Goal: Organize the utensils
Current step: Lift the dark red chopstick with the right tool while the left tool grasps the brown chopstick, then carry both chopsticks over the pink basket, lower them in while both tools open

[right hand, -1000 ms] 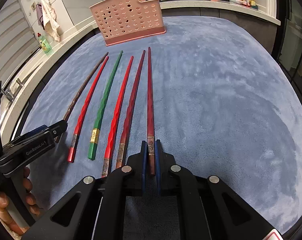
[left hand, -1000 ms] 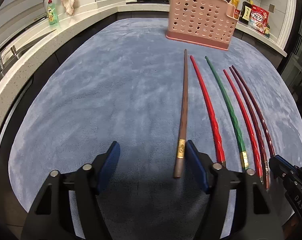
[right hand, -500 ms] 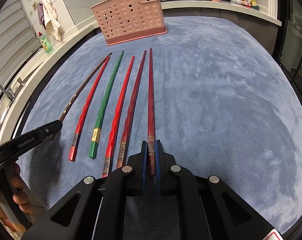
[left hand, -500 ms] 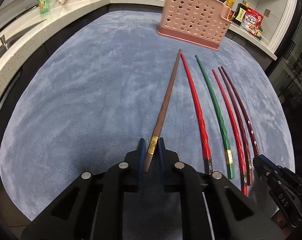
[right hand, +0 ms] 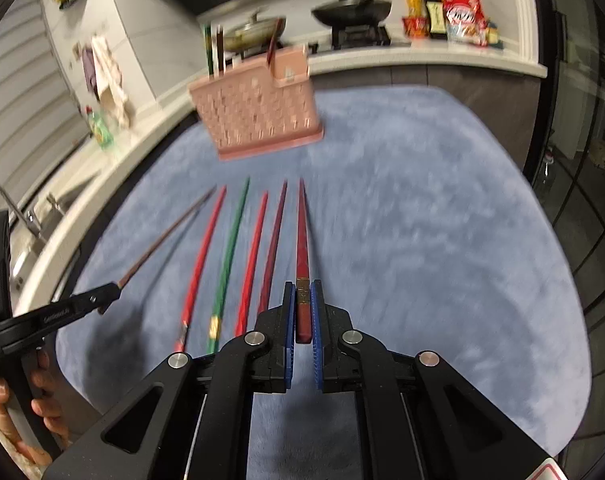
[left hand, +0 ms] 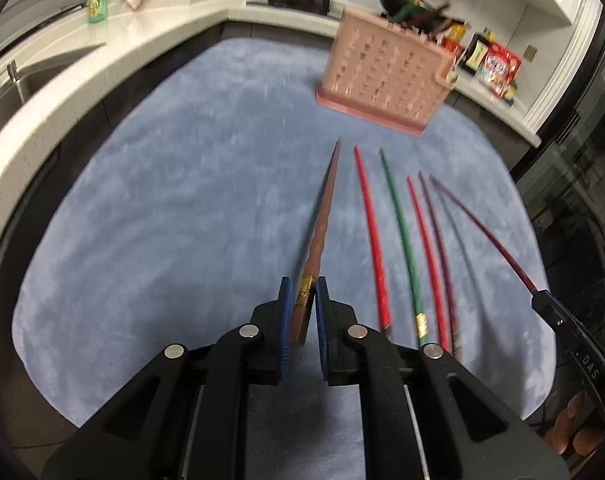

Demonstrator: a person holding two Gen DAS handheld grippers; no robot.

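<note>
Left wrist view shows the left gripper (left hand: 301, 300) with its fingers (left hand: 285, 300) closed on the banded butt of a brown chopstick (left hand: 320, 224), whose shaft runs straight out from the fingers toward the upper middle of the frame, tip aimed just left of the pink holder (left hand: 386, 84). To its right four chopsticks, red (left hand: 372, 236), green (left hand: 402, 236), red and dark, lie side by side on the blue mat (left hand: 162, 208) covering the bench, all with tips toward the holder. At the right edge the right gripper's fingers clamp a dark red chopstick (left hand: 482, 232), its shadow on the mat suggesting it is off the surface. Right wrist view confirms this: the right gripper (right hand: 301, 312) is closed on that chopstick's butt (right hand: 302, 248), long axis pointing up the frame at the holder (right hand: 258, 116), which stands ahead and slightly left and already has several sticks upright in it. Both held sticks point tip-first along the fingers toward the holder, so the coming move probably means carrying them forward and tipping them upright over its top opening. Neither hand looks clearly nearer; the holder sits up and right of the left fingers, up and left of the right ones.
</note>
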